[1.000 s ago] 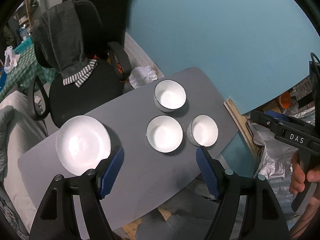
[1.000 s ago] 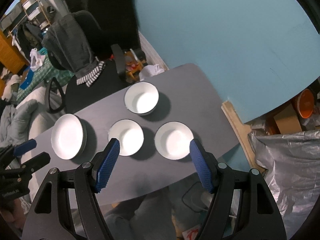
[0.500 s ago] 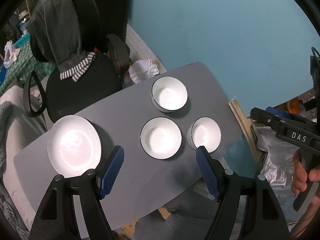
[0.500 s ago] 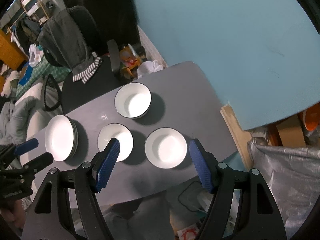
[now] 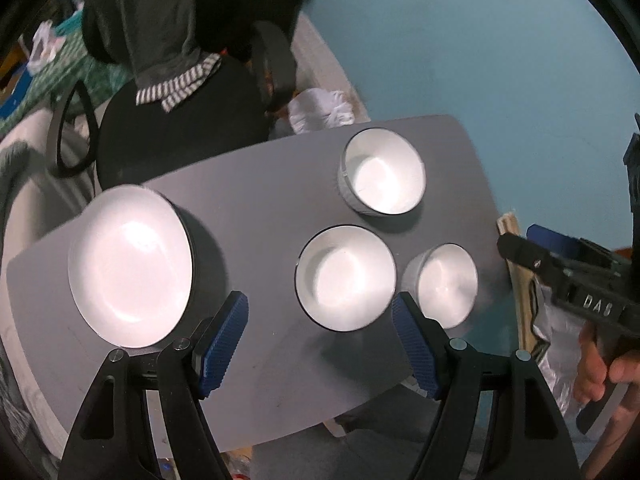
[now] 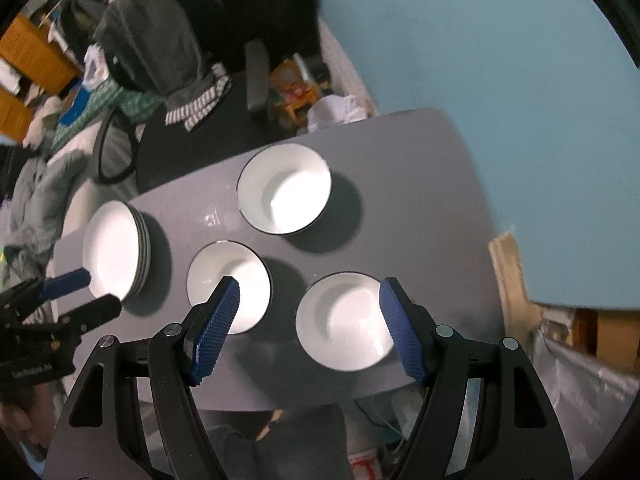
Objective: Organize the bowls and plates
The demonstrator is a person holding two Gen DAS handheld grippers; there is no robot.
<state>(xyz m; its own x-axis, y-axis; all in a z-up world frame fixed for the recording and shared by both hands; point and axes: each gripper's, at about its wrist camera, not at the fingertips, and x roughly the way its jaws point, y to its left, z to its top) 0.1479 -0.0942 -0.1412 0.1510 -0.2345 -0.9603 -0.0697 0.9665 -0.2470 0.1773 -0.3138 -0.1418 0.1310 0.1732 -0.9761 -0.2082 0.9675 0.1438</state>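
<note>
1. Grey table [image 6: 420, 208] is sitting against a blue wall, carrying a plate stack [image 6: 114, 248] and three bowls apart.
2. Left gripper [image 5: 320, 340] and right gripper [image 6: 310, 324] are hanging wide open, empty.
3. Risk: a pad is likely clipping the near bowl [image 6: 344, 326] rim, skidding it off the edge.

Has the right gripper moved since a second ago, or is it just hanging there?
Yes. The right gripper has come down toward the grey table: the bowls loom larger, and the nearest bowl now sits between its open jaws.

Grey table [image 6: 420, 208], stack of white plates [image 6: 114, 250] at one end, three white bowls [image 6: 284, 188] grouped apart
</note>
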